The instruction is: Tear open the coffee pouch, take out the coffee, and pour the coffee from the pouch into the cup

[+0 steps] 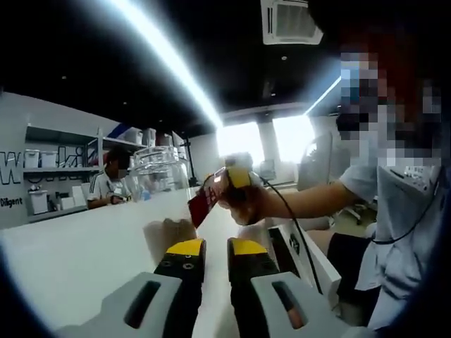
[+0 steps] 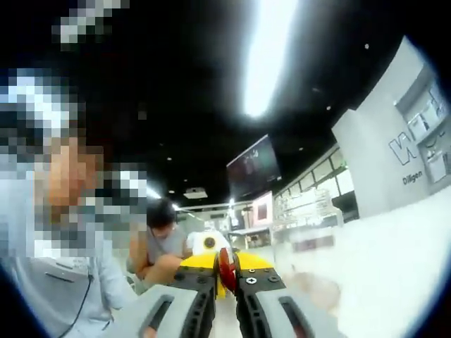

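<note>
1. Left gripper view: my left gripper has jaws narrow and empty over the white table.
2. Right gripper pinches the red pouch, held up above the table.
3. Right gripper view: pouch edge-on between the jaws.
4. Cup: cannot tell where.
5. Tear well: I'd bring the left onto the free corner, clamp firmly, pull apart slowly.
</note>
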